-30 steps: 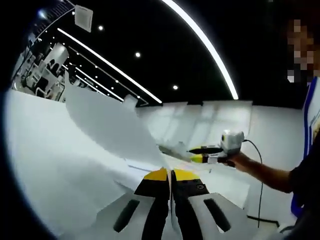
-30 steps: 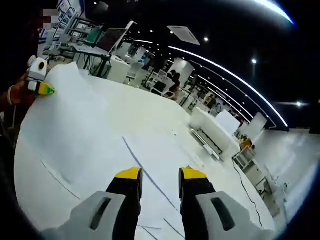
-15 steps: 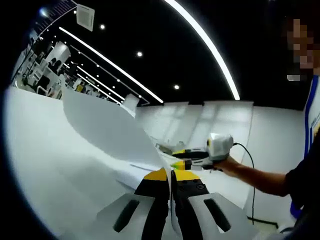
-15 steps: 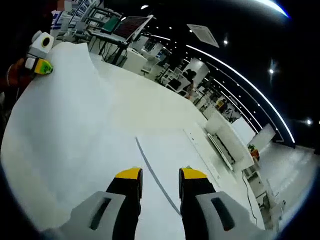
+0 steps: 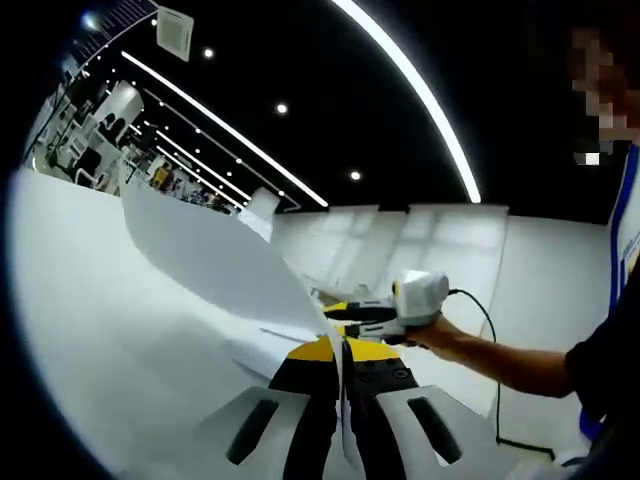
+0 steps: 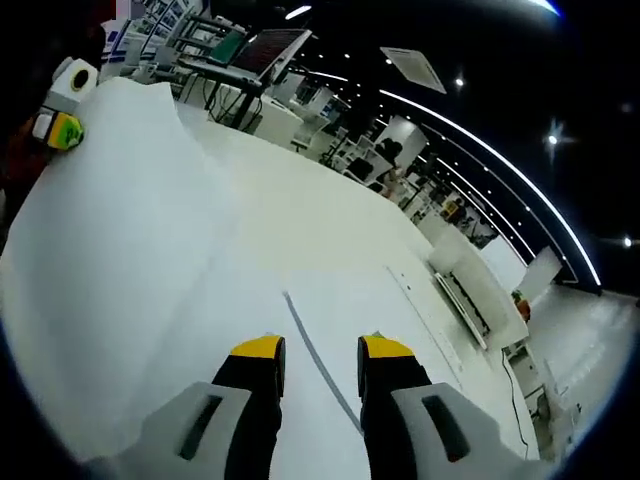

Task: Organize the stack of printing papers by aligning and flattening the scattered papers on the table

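A white sheet of paper curves up and to the left from my left gripper, which is shut on its near edge. My right gripper comes in from the right in a person's hand, its yellow tips close to the sheet just beyond the left jaws. In the right gripper view, my right gripper stands open low over the lifted sheet and flat papers with a dark edge line. The left gripper shows at that sheet's far corner.
The white table stretches away under the papers. A cable hangs from the right gripper beside the person's arm. A long white box lies at the table's far right. Desks and a monitor stand beyond.
The right gripper has moved in towards the left gripper and the held sheet. The left gripper keeps its hold, and the sheet has barely shifted.
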`<state>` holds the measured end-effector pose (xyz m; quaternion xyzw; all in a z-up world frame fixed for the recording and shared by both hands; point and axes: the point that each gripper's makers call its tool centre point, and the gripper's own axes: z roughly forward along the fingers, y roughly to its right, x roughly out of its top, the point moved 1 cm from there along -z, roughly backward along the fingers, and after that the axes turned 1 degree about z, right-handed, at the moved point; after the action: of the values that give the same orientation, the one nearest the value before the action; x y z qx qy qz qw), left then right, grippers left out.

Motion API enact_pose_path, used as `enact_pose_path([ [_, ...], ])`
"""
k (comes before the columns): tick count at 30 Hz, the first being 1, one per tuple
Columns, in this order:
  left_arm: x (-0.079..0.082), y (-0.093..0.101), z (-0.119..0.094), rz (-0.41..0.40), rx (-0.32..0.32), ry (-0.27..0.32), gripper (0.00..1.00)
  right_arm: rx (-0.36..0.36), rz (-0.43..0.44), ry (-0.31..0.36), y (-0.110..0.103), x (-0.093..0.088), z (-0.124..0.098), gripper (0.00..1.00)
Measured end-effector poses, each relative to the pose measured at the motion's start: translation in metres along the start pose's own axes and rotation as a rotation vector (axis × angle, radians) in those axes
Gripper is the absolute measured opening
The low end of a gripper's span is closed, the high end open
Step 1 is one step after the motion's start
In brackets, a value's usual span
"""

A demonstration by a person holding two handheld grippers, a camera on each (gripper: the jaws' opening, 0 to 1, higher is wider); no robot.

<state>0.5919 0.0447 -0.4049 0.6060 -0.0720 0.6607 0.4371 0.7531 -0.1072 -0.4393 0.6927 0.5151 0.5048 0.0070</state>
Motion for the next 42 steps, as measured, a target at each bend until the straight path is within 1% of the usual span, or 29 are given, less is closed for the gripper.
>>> enact_pose_path([
  [3,0.0,-0.001,-0.001,-0.008,0.0,0.0,0.06,0.014,-0.002,-0.005,-0.007,0.002,0.01,0.25],
  [7,0.0,-0.001,-0.001,-0.016,-0.004,0.005,0.06,0.03,-0.042,-0.012,-0.013,0.01,0.023,0.22],
  [11,0.001,-0.002,0.0,-0.017,-0.006,0.007,0.06,0.026,-0.07,-0.018,-0.01,0.015,0.032,0.22],
  [15,0.002,-0.004,-0.001,-0.027,-0.004,0.015,0.06,0.034,-0.113,-0.036,-0.019,0.013,0.044,0.22],
  [18,0.002,-0.004,-0.001,-0.035,-0.003,0.016,0.06,0.037,-0.142,-0.042,-0.021,0.014,0.048,0.22],
  [23,0.002,-0.004,0.0,-0.029,-0.005,0.013,0.06,0.033,-0.154,-0.041,-0.02,0.018,0.055,0.22],
  [25,0.002,-0.004,-0.001,-0.032,-0.006,0.015,0.06,0.019,-0.175,-0.046,-0.018,0.018,0.056,0.22],
  [29,0.002,-0.004,-0.001,-0.039,-0.006,0.019,0.06,0.014,-0.188,-0.051,-0.018,0.019,0.06,0.22],
  [32,0.003,-0.005,-0.002,-0.045,-0.008,0.022,0.06,-0.002,-0.228,-0.064,-0.017,0.018,0.064,0.21],
  [38,0.004,-0.005,-0.002,-0.049,-0.009,0.025,0.06,-0.02,-0.246,-0.064,-0.014,0.019,0.069,0.21],
  [39,0.004,-0.005,-0.002,-0.05,-0.01,0.025,0.06,-0.039,-0.256,-0.062,-0.011,0.02,0.072,0.21],
  [40,0.004,-0.005,-0.002,-0.05,-0.009,0.026,0.06,-0.043,-0.257,-0.062,-0.01,0.02,0.072,0.21],
  [42,0.005,-0.006,-0.002,-0.053,-0.008,0.029,0.06,-0.039,-0.255,-0.06,-0.012,0.02,0.071,0.21],
])
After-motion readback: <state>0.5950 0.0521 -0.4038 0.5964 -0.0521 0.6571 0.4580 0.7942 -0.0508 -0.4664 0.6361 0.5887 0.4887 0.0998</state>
